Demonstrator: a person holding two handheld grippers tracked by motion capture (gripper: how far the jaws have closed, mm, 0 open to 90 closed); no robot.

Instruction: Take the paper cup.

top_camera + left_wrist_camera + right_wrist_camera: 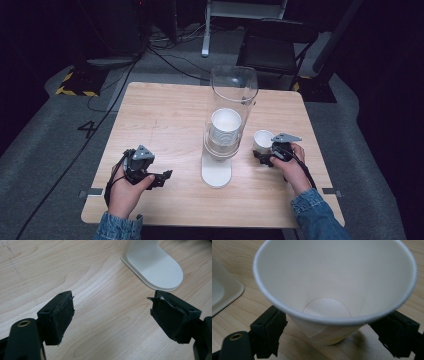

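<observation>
At my left, the left gripper (162,177) lay low over the pale wooden table (165,115), held in the person's left hand (125,192). In the left gripper view its two black padded jaws stood wide apart with nothing between them but bare wood grain, and the rounded white base (156,267) of the dispenser lay just beyond the gap (111,315).

At the table's middle stood the tall clear plastic cup dispenser (232,95) on that white foot. Inside the tube I could see a stack of white paper cups (225,130), the top cup open-mouthed and apparently empty.

To the right of the dispenser, the right gripper (263,156) sat on the table in the person's right hand (295,170), denim cuff (312,210) showing at the wrist. A single white paper cup (262,140) stood upright just beside the dispenser, at the gripper's front. In the right gripper view that cup (334,290) sat between the two black jaws (334,332), its inside empty down to the round bottom disc. The jaws flanked the lower wall of the cup, spread about as wide as the cup there; I could not tell whether the pads pressed the paper or merely stood at its sides. The corner of the dispenser's white base (224,292) showed at the left edge of that view.
</observation>
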